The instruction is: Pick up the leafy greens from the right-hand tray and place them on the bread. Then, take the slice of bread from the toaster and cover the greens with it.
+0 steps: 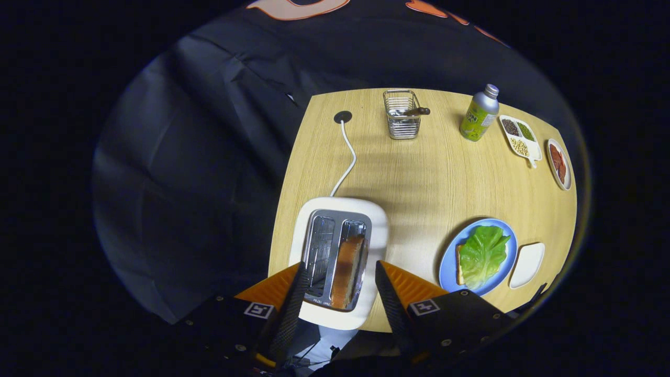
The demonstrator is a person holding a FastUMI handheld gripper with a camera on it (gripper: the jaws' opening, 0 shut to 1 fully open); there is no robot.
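Bread slice [348, 271] in toaster [339, 260] | between spread fingers [293, 293] (untouched)

Light wood worktop [419, 178], rounded corners. Far side, near middle: wire basket [401, 121], upright, with a brown-handled utensil [416, 111] lying across its rim, handle sticking out to the right. Right of basket, apart from it: metal bottle [479, 114], green label, silver cap, upright. Just beside bottle on its right: white divided dish [520, 137], three compartments holding dark, green and pale grains. Next to that, at the worktop's edge: small oval plate [558, 163] with red pieces. Left of basket: dark round cable port [343, 117] in the worktop, white cord [347, 159] running out of it.
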